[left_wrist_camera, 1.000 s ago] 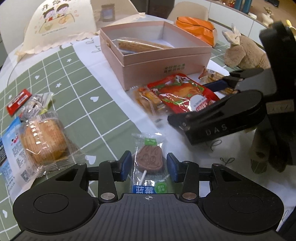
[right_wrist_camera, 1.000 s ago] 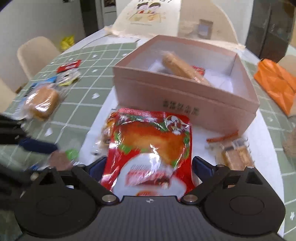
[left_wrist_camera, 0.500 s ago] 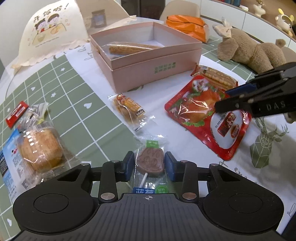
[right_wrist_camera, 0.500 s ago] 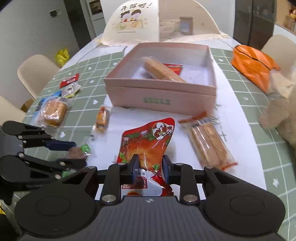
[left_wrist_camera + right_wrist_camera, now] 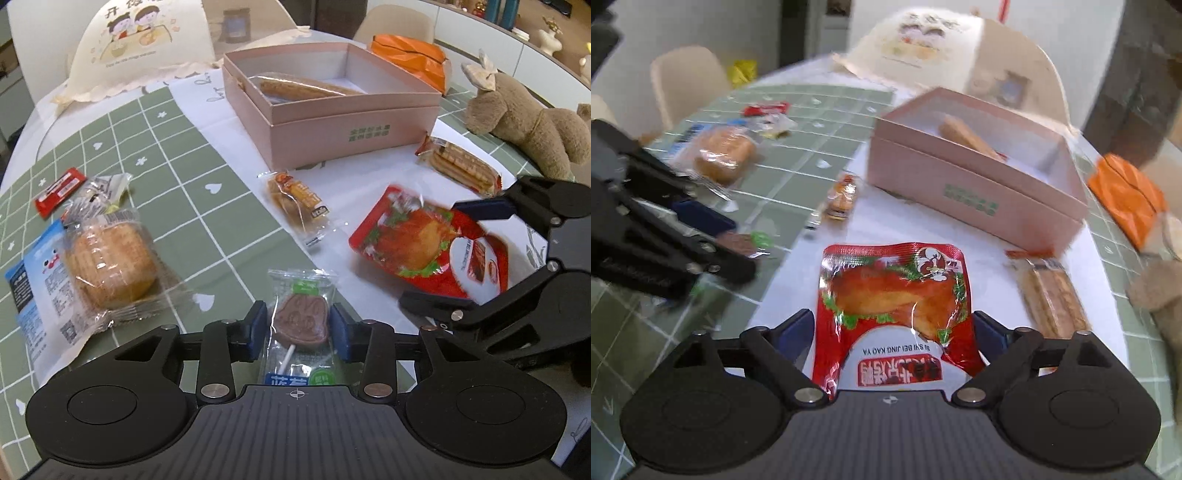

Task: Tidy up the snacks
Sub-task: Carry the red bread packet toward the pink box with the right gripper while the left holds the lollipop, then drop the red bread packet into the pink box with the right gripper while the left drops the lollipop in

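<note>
My left gripper (image 5: 298, 328) is shut on a wrapped brown chocolate lollipop (image 5: 301, 321), held just above the table. My right gripper (image 5: 894, 332) is open, its fingers either side of a red roast-duck snack pouch (image 5: 892, 291) that lies flat on the white cloth; that pouch also shows in the left wrist view (image 5: 424, 240). A pink open box (image 5: 332, 107) at the back holds a long wrapped biscuit roll (image 5: 306, 86); the box also shows in the right wrist view (image 5: 975, 173).
A wrapped round cake (image 5: 107, 262), a small red packet (image 5: 59, 190) and crumpled wrappers lie at the left. A small orange snack pack (image 5: 297, 201) and a wafer pack (image 5: 458, 164) lie near the box. A plush toy (image 5: 524, 122) and an orange bag (image 5: 410, 55) sit at the right.
My right gripper has opened and the red pouch now lies flat between its fingers. My left gripper has stayed shut on the lollipop and shifted slightly.
</note>
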A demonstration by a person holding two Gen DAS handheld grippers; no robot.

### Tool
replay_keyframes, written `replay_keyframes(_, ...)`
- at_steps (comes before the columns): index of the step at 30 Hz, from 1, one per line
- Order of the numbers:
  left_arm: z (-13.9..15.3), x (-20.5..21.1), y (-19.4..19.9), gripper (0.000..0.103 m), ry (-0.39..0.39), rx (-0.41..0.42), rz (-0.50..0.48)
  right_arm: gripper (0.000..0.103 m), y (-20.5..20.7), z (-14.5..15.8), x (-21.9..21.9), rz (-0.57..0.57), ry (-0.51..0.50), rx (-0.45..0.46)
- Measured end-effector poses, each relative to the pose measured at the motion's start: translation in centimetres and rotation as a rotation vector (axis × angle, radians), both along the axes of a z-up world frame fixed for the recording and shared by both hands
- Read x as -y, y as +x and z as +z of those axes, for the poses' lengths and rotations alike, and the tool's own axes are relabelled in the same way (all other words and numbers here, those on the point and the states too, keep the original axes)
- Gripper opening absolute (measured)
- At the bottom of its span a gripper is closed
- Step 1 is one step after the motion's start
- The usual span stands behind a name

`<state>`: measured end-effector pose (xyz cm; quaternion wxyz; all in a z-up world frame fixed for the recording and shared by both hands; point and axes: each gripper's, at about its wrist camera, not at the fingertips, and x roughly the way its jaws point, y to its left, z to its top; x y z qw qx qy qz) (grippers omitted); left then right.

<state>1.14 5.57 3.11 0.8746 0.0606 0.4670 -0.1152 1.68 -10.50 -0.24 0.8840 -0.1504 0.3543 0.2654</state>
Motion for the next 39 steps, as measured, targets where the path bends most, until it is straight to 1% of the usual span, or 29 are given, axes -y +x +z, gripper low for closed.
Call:
replay_keyframes(1, 0.0, 0.0, 0.0, 0.043, 0.002, 0.001, -0.003, 0.093, 0.4, -0.2, 0.5, 0.005, 0.036, -0.025)
replay_keyframes(2, 0.0, 0.0, 0.0, 0.043, 0.002, 0.001, -0.004, 0.095, 1.1, -0.5, 1.2, 0.004, 0.091, -0.068)
replay_keyframes(3, 0.0, 0.0, 0.0, 0.043, -0.001, 0.0, -0.005, 0.096, 1.3, -0.4, 1.4, 0.01, 0.105, -0.064)
replay_keyframes(4, 0.0, -0.1, 0.0, 0.043, -0.005, -0.001, -0.005, 0.096, 1.3, -0.5, 1.3, 0.031, 0.084, -0.052)
replay_keyframes(6, 0.0, -0.2, 0.2, 0.043, -0.01, -0.004, -0.005, 0.094, 1.7, -0.4, 1.2, 0.04, 0.078, -0.062)
replay_keyframes(7, 0.0, -0.2, 0.2, 0.043, -0.01, -0.004, -0.004, 0.091, 1.8, -0.2, 1.2, 0.04, 0.074, -0.065)
replay_keyframes(8, 0.0, -0.2, 0.2, 0.043, -0.01, -0.004, -0.003, 0.085, 1.9, 0.0, 1.2, 0.033, 0.078, -0.077)
replay_keyframes(9, 0.0, -0.2, 0.2, 0.043, -0.009, -0.003, -0.003, 0.074, 2.1, 0.2, 1.4, 0.019, 0.087, -0.087)
replay_keyframes(10, 0.0, -0.2, 0.2, 0.043, -0.007, -0.003, -0.004, 0.07, 2.2, 0.4, 1.8, 0.006, 0.108, -0.105)
replay_keyframes(12, 0.0, -0.2, 0.1, 0.043, -0.007, -0.002, -0.006, 0.063, 2.6, 0.9, 3.0, -0.032, 0.181, -0.16)
replay_keyframes(14, 0.0, -0.2, 0.2, 0.043, -0.008, -0.004, -0.005, 0.059, 2.9, 1.1, 3.9, -0.073, 0.214, -0.185)
replay_keyframes(18, 0.1, -0.3, 0.1, 0.04, -0.033, -0.018, -0.005, 0.058, 3.0, 1.9, 5.5, -0.124, 0.279, -0.203)
replay_keyframes(20, 0.2, -0.4, 0.0, 0.04, -0.059, -0.023, -0.013, 0.058, 2.8, 2.8, 6.0, -0.133, 0.299, -0.186)
replay_keyframes(23, 0.5, -0.2, -0.5, 0.04, -0.068, -0.001, -0.028, 0.058, 2.2, 4.3, 6.8, -0.135, 0.328, -0.146)
replay_keyframes(24, 0.8, -0.2, -0.5, 0.04, -0.085, 0.008, -0.027, 0.058, 2.2, 4.9, 7.0, -0.136, 0.335, -0.131)
replay_keyframes(25, 1.3, -0.4, -0.4, 0.04, -0.115, 0.013, -0.022, 0.058, 2.2, 5.6, 7.2, -0.139, 0.337, -0.11)
replay_keyframes(27, 3.6, -1.1, 0.2, 0.04, -0.224, 0.047, -0.013, 0.058, 2.1, 7.2, 7.9, -0.155, 0.342, -0.06)
replay_keyframes(29, 7.3, -1.7, 1.7, 0.04, -0.32, 0.128, -0.027, 0.058, 2.4, 9.5, 8.6, -0.168, 0.358, 0.003)
replay_keyframes(31, 11.5, -2.2, 4.6, 0.041, -0.404, 0.214, -0.046, 0.058, 3.4, 12.3, 8.8, -0.169, 0.366, 0.079)
replay_keyframes(32, 13.2, -2.3, 6.5, 0.041, -0.436, 0.236, -0.05, 0.058, 4.5, 13.8, 8.5, -0.167, 0.365, 0.117)
replay_keyframes(33, 14.5, -2.3, 8.6, 0.043, -0.461, 0.238, -0.047, 0.058, 5.7, 15.0, 8.0, -0.17, 0.361, 0.143)
replay_keyframes(34, 15.7, -2.2, 11.3, 0.044, -0.485, 0.22, -0.041, 0.059, 7.2, 16.0, 7.4, -0.175, 0.354, 0.16)
replay_keyframes(35, 16.4, -2.2, 13.9, 0.044, -0.508, 0.205, -0.03, 0.063, 9.3, 16.9, 6.5, -0.182, 0.343, 0.16)
replay_keyframes(36, 16.7, -2.3, 15.6, 0.043, -0.516, 0.204, -0.018, 0.073, 11.3, 17.3, 5.9, -0.176, 0.347, 0.144)
replay_keyframes(38, 16.5, -2.5, 18.5, 0.043, -0.477, 0.195, 0.02, 0.078, 15.2, 17.3, 4.8, -0.202, 0.361, 0.105)
replay_keyframes(39, 16.1, -3.0, 19.1, 0.043, -0.465, 0.187, 0.036, 0.078, 17.0, 17.0, 4.4, -0.218, 0.342, 0.076)
